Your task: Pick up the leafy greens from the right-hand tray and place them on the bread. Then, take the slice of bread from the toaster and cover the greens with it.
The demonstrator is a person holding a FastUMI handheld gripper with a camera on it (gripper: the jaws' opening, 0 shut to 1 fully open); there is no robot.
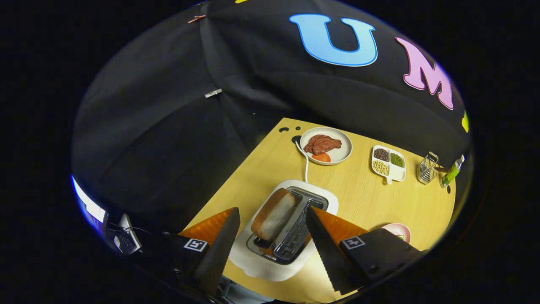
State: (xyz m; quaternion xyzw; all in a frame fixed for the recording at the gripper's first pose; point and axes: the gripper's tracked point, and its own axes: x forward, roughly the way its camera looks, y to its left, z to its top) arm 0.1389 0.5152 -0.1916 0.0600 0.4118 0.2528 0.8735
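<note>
Hovering above the white toaster point(270, 249), the gripper point(272, 219) has its jaws spread wide and empty, one finger on either side of the appliance, so that the slice of bread point(273, 214) standing up out of the nearer slot sits between them and just ahead. The slice leans a little toward 1 o'clock, its brown crust uppermost, which leaves both flat faces free for the fingers to close on; I judge that this is why the jaws are lined up astride the slot, not over it. The toaster's white cord point(304, 162) runs off toward 12 o'clock to a hole in the bench point(367, 198). Beyond it, at about 1 o'clock, a plate point(344, 152) carries a piece of meat point(322, 144) and an orange slice. At 2 o'clock stands a divided dish of beans point(389, 164), with a small wire basket point(427, 168) further out. A pink plate point(398, 230) peeps from behind the right finger at 3 o'clock; what lies on it is mostly hidden, so I cannot tell where the greens are.
</note>
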